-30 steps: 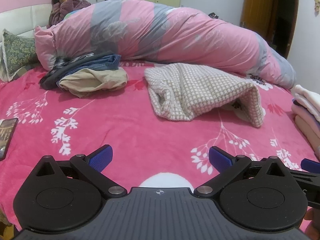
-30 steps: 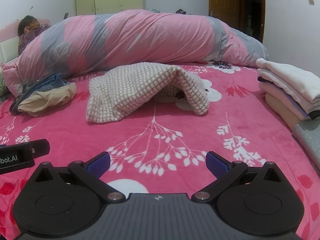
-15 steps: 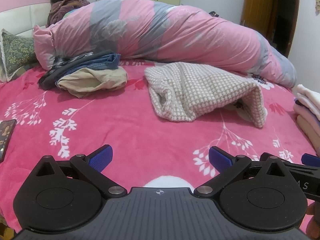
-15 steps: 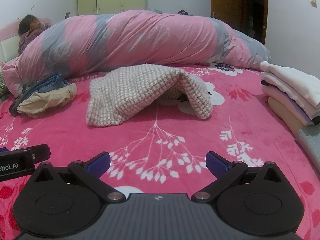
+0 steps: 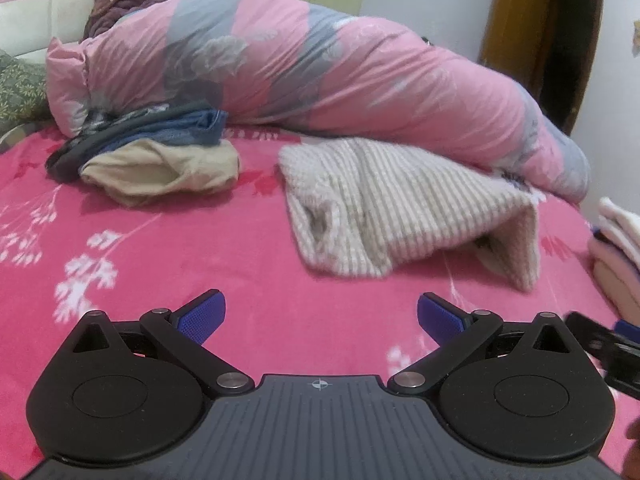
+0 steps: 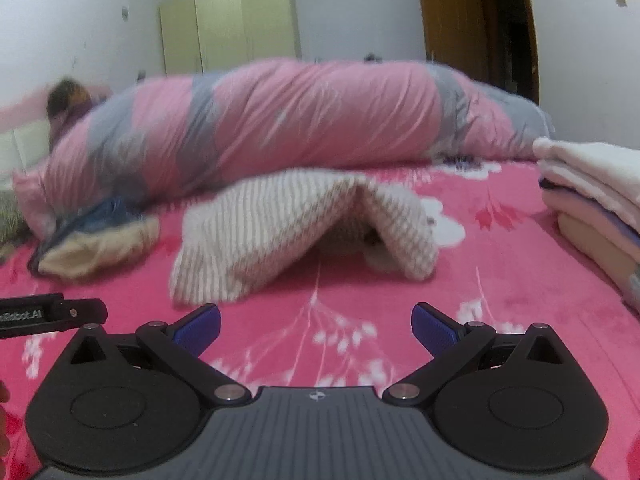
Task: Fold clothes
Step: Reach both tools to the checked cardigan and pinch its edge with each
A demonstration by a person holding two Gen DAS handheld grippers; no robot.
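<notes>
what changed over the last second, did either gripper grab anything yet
Nothing grabbed. Both grippers advanced toward the checked garment, which looms larger; the left gripper and right gripper stay open and empty. The garment, the unfolded pile and the folded stack lie as before.

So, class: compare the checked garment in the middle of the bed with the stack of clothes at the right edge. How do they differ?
The checked garment lies loose and humped, one side propped up like a tent; the stack is flat and neatly layered. The garment is one patterned piece; the stack holds several plain pale pieces. Both rest on the pink bedspread, untouched by either gripper.
</notes>
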